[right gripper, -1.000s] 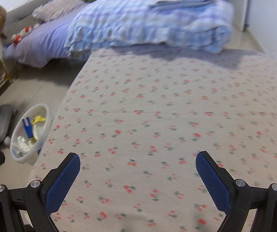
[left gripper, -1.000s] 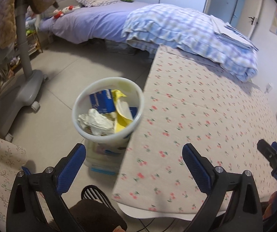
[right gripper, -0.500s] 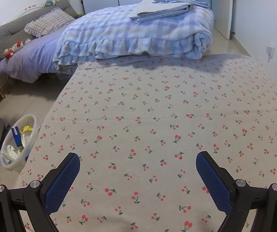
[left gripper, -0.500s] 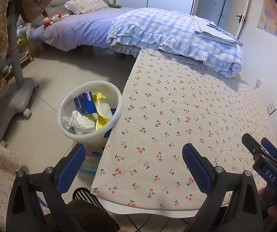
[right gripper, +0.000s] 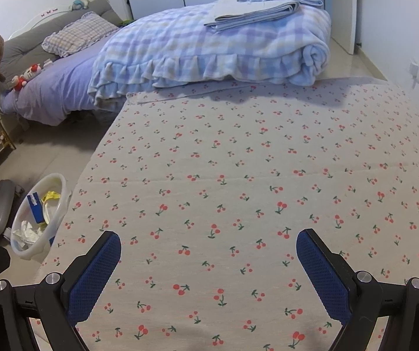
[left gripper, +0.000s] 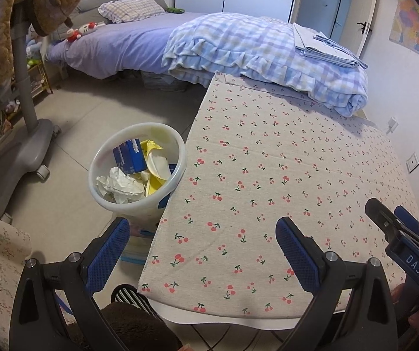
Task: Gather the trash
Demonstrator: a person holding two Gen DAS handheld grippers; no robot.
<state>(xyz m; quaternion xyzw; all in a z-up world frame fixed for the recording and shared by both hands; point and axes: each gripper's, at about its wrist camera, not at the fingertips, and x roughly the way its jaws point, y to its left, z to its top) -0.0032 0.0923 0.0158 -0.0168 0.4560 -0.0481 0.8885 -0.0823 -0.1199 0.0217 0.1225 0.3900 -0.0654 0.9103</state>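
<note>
- Left tongs: spread wide and carrying nothing, hovering over the near edge of the surface; judging from the aim, sitting between bin and cloth to reach either.
- Right tongs: spread wide, pinching nothing, pointing toward 12 o'clock across the cherry-print cloth; likely scanning for leftover scraps.
- White bin: standing on the floor, touching the surface's edge at about 10 o'clock from the left tongs; probably placed there so scraps are dropping straight in.
- Bin contents, the task's trash: blue carton standing upright toward 12 o'clock inside; yellow wrapper leaning beside it toward 3 o'clock; crumpled white paper lying at 6 o'clock.
- Cloth-covered surface: showing no loose trash in either view; collection is looking finished or nearly so.
- Checked blanket: lying rolled on the bed at 12 o'clock, overhanging the surface's far edge, folded sheets resting on top.
- Grey stand: sitting at 9 o'clock of the bin, apart from it.
</note>
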